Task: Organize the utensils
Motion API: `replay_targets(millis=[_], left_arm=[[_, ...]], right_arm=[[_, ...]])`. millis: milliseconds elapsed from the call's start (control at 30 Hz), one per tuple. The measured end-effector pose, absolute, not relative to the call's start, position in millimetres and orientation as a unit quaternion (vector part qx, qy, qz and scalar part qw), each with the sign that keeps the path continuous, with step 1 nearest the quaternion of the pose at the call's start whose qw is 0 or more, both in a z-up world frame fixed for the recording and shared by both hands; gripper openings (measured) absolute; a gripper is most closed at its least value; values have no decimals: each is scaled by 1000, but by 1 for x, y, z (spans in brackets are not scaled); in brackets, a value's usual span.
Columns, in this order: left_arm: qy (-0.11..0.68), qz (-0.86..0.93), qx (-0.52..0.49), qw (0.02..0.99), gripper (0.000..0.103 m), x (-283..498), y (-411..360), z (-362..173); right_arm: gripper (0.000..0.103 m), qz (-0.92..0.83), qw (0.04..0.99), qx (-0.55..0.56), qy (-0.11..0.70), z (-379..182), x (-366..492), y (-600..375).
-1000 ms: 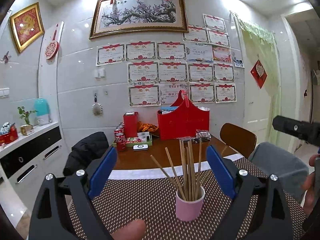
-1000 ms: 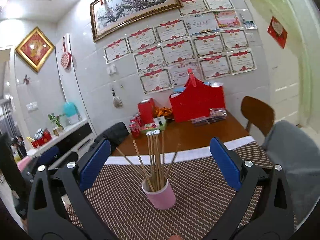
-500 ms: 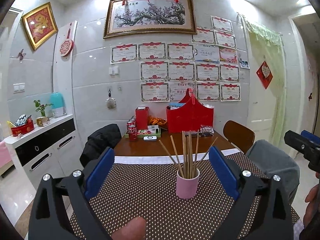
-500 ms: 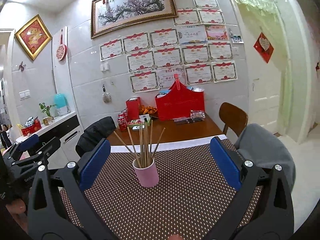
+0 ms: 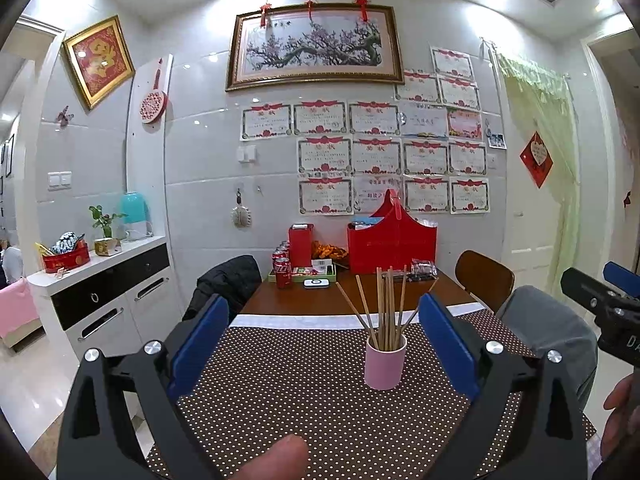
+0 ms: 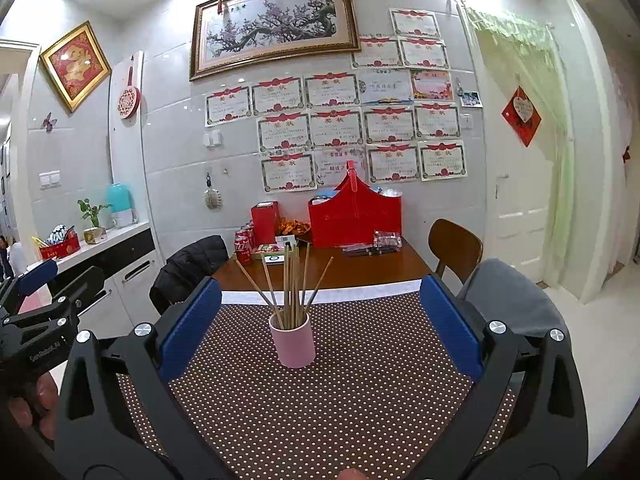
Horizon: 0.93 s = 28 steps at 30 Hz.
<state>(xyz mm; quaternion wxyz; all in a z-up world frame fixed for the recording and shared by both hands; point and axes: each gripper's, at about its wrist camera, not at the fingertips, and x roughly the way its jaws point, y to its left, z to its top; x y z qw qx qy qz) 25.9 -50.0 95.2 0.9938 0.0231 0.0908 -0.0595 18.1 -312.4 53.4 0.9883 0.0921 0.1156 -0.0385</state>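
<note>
A small pink cylindrical cup (image 5: 385,361) stands upright on the brown polka-dot table mat (image 5: 304,392), holding a loose bundle of thin wooden chopsticks (image 5: 385,307) that fan out from its mouth; most rise toward twelve o'clock, one leans off toward ten, another toward one. In the left wrist view the cup sits between the blue pads but nearer the pad at three o'clock; in the right wrist view it sits left of centre, toward the pad at nine o'clock.

The left gripper (image 5: 323,344) is spread wide with nothing between its jaws, and the right gripper (image 6: 320,330) is likewise spread wide and empty. Both hang back from the cup, well short of touching it.

The cup looks light and top-heavy with the splayed sticks, so a pad that clips a leaning chopstick on approach could probably tip it and scatter the lot across the mat. With the cup off-centre in each gripper, closing could likely shove it sideways before the far pad arrives. The grippers approach from adjacent sides and could knock each other.

Beyond the mat, at twelve o'clock, lies the bare wooden table (image 5: 344,300) with a red gift basket (image 5: 392,246) and red soda cans (image 5: 282,270).
</note>
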Motion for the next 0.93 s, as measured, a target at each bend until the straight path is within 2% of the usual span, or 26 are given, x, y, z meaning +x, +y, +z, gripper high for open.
replay_targets(millis=[367,933], left_arm=[[85,-53,18,995,99,22,-45,94],[89,-65,12,994,99,30,-47,89]], right_arm=[[97,-45,988,87,116,54,15,-307],[97,-37,988,84,124,52,21,-301]])
